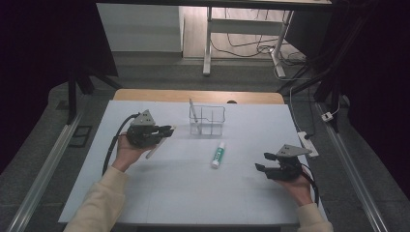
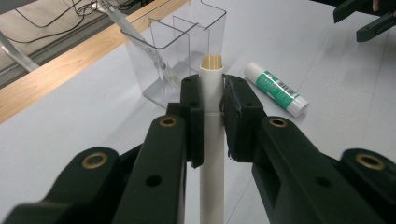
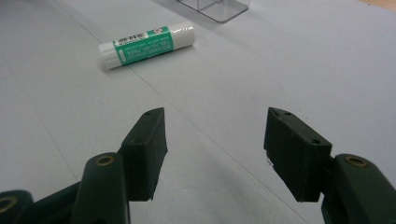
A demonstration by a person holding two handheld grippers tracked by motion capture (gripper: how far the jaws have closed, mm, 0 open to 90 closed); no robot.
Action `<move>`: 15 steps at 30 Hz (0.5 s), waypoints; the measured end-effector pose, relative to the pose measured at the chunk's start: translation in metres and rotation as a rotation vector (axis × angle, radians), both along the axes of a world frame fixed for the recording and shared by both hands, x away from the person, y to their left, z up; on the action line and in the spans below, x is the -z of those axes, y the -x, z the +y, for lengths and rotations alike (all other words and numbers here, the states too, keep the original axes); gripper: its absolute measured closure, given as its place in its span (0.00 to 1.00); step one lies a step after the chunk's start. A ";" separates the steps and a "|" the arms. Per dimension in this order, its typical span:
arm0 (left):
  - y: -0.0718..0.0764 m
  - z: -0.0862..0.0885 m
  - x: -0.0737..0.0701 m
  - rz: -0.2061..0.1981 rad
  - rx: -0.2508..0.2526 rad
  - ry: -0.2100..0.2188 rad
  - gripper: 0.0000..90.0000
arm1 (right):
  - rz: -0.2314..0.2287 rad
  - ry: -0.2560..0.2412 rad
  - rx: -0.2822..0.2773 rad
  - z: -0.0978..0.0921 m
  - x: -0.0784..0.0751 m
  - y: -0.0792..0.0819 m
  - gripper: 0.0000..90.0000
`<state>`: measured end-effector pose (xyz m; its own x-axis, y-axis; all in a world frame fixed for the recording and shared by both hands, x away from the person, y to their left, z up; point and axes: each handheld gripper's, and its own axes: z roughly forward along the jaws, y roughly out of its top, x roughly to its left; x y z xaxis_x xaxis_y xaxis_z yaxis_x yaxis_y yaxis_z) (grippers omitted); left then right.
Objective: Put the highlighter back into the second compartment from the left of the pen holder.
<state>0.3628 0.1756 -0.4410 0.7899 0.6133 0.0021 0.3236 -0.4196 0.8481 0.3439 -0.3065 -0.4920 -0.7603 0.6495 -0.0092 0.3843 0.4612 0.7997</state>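
Left claw [image 2: 212,116] is pinching a white tube [image 2: 212,154] between its two black jaws. One jaw presses on each side of the tube, near its top end. A bundle of thin tan sticks [image 2: 211,61] pokes out of that top end. The tube runs down between the jaws and out of the bottom of the left gripper view. From above, the left gripper [image 1: 164,130] is up off the white table [image 1: 183,193], on the left side, and the tube [image 1: 155,149] slants down under it toward the person's hand.

Just past the tip of the tube stands a clear plastic holder [image 2: 180,51] with a few small boxes inside. A clear fork [image 2: 140,46] leans in one of them. A glue stick [image 2: 275,88] with a green label lies flat on the table, beside the holder and a bit to the right of the tube.

Right claw [image 3: 215,149] is spread wide with nothing in it. It hangs low over the table on the right side [image 1: 265,162]. The glue stick [image 3: 147,44] lies ahead of it, well apart from its jaws.
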 end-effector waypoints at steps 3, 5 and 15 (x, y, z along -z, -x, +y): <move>0.000 -0.001 0.000 0.001 0.002 0.013 0.87 | 0.001 -0.003 0.000 0.000 0.000 0.000 0.43; 0.000 -0.002 0.001 0.003 0.003 0.022 0.87 | 0.002 -0.001 0.002 0.000 0.000 0.000 0.43; 0.001 -0.005 -0.002 -0.026 -0.031 0.087 0.87 | 0.003 0.005 0.001 0.000 0.001 -0.001 0.43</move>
